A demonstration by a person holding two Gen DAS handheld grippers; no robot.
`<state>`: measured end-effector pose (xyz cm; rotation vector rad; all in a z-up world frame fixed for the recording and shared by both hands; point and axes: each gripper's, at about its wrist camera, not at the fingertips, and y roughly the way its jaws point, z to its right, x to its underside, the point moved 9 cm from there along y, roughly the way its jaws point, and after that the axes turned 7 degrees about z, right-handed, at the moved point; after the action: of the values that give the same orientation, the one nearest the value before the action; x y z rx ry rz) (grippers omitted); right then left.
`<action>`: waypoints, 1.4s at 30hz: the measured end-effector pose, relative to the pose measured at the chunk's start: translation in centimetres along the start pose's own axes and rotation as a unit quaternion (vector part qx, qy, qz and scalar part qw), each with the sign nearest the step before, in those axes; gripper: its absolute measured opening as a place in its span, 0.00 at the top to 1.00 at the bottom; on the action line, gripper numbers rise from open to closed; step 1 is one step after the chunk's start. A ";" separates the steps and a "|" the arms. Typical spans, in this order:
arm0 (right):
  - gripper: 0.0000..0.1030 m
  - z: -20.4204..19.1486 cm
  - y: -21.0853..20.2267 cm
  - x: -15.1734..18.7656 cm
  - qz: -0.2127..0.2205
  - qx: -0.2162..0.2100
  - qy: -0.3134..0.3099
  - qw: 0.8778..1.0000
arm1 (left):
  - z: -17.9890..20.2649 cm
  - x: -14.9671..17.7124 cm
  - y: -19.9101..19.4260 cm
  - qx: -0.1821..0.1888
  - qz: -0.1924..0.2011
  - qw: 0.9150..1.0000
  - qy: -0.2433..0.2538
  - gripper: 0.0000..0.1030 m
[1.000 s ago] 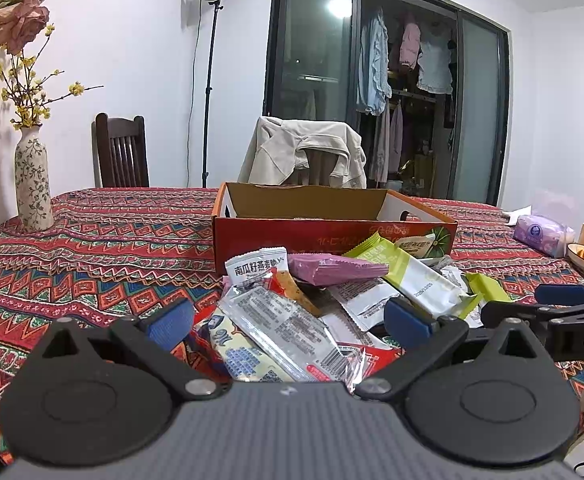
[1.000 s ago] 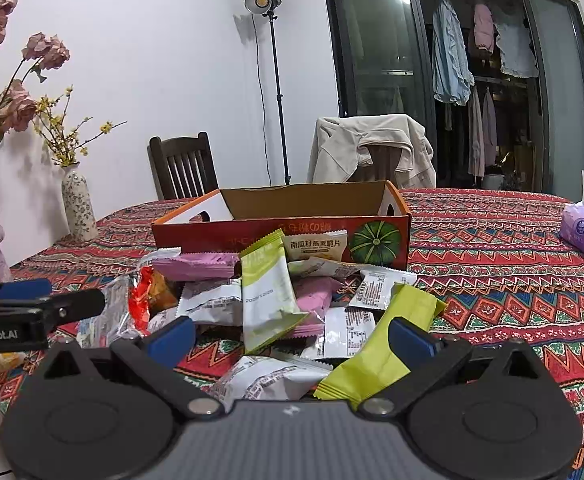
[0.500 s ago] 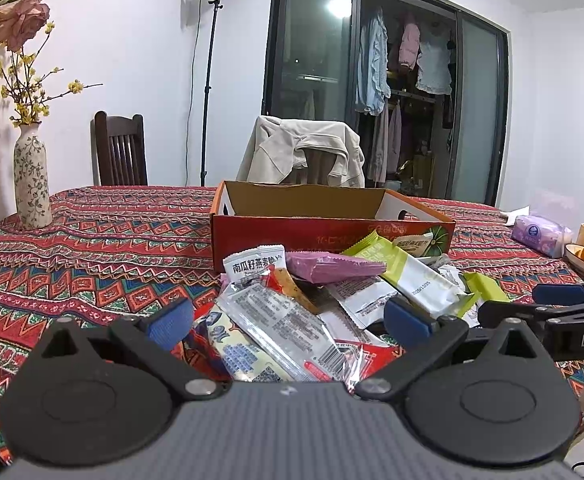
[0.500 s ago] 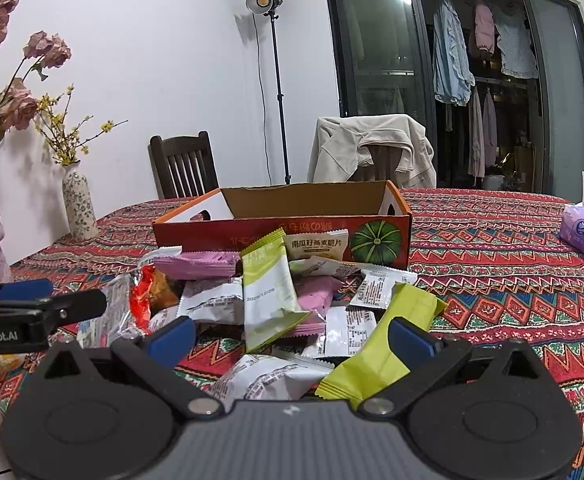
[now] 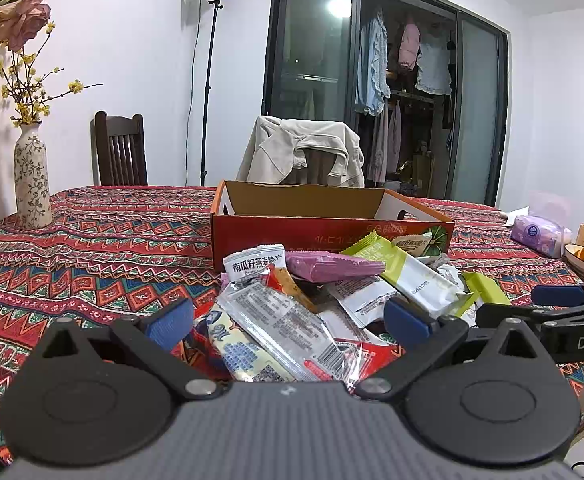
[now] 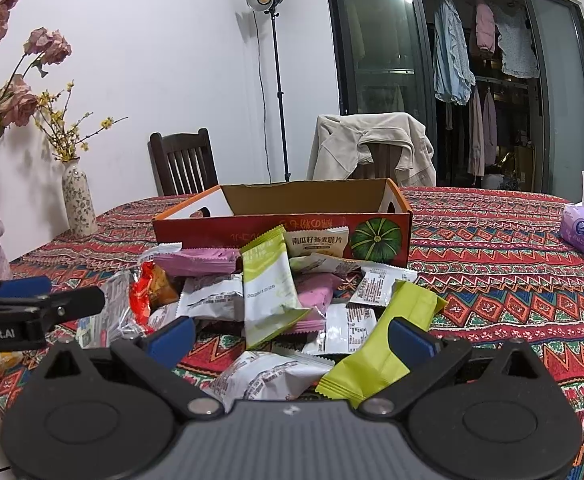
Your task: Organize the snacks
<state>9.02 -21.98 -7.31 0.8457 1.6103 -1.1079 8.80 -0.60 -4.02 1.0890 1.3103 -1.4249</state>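
Barely begun, by the look of it. Snack packets (image 6: 275,304) heaped on the bench (image 6: 492,240) before the cardboard box (image 6: 283,216), which shows nothing inside. Left tool (image 5: 287,322) and right tool (image 6: 292,338) both spread, holding nothing.

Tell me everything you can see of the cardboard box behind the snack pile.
The box is a shallow open-top cardboard tray, red outside with an orange rim and plain brown inside. Its near wall carries pale lettering and a green pumpkin picture at the right end. Each end wall has a cut-out handle hole. It sits flat on the patterned tablecloth, and what shows of the inside looks empty. Snack packets lean against its near wall.
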 end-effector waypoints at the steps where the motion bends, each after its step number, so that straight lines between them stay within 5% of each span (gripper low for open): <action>1: 0.00 0.0 0.0 0.0 0.000 0.000 0.000 1.000 | 0.0 0.0 0.0 0.000 0.000 1.000 -0.001 0.00; 34: 0.00 0.0 -0.1 0.3 -0.003 0.000 -0.001 1.000 | -0.1 0.3 0.2 -0.002 -0.009 1.000 -0.003 0.00; 42: 0.00 0.2 0.2 0.5 -0.008 0.000 0.002 1.000 | -0.7 0.1 2.1 -0.029 -0.026 0.999 0.002 0.00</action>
<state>9.10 -22.11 -7.81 0.8375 1.6232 -1.1172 10.83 -0.01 -4.56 1.0283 1.3831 -1.4142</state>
